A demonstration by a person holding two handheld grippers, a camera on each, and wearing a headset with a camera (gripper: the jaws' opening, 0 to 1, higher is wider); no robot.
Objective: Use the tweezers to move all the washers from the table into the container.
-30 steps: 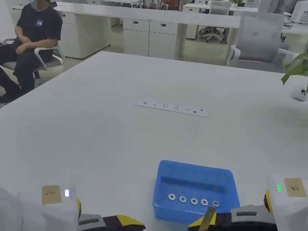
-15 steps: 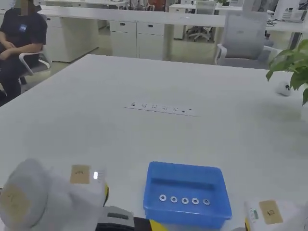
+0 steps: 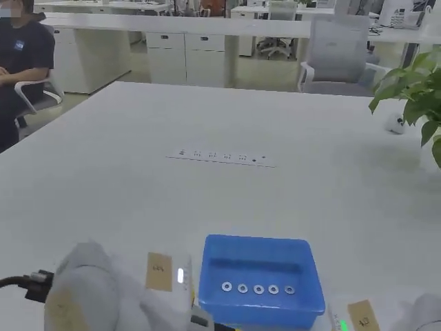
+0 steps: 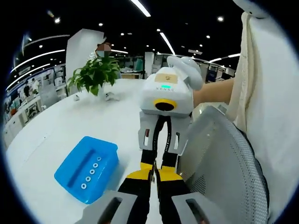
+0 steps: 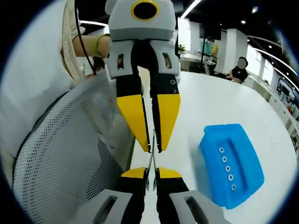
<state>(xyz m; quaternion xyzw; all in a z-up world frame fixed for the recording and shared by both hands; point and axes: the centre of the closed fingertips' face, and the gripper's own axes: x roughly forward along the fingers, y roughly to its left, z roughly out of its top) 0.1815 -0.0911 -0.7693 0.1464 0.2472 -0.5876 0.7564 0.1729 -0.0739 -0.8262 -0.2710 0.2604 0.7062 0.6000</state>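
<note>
Five washers (image 3: 258, 289) sit in a neat row on the floor of the blue container (image 3: 262, 312), and every washer I can make out is already inside it. By my read, the moving step is done or very nearly so.

The two claws are tip to tip just off the near edge of the surface (image 3: 138, 186). The right claw (image 5: 152, 173) has its jaws pinched on a thin metal sliver, which I take for the tweezers (image 5: 150, 161). The left claw (image 4: 155, 175) faces it with its jaws drawn together. I can't tell whether it nips the tweezers too.

The container lies near, to the right of the right claw in its own view and to the left of the left claw in its own.

The next move, I'd judge, is a look around for any stray washer. If one turns up, the tweezers' tips must come down astride it. If none does, they can be set down.
</note>
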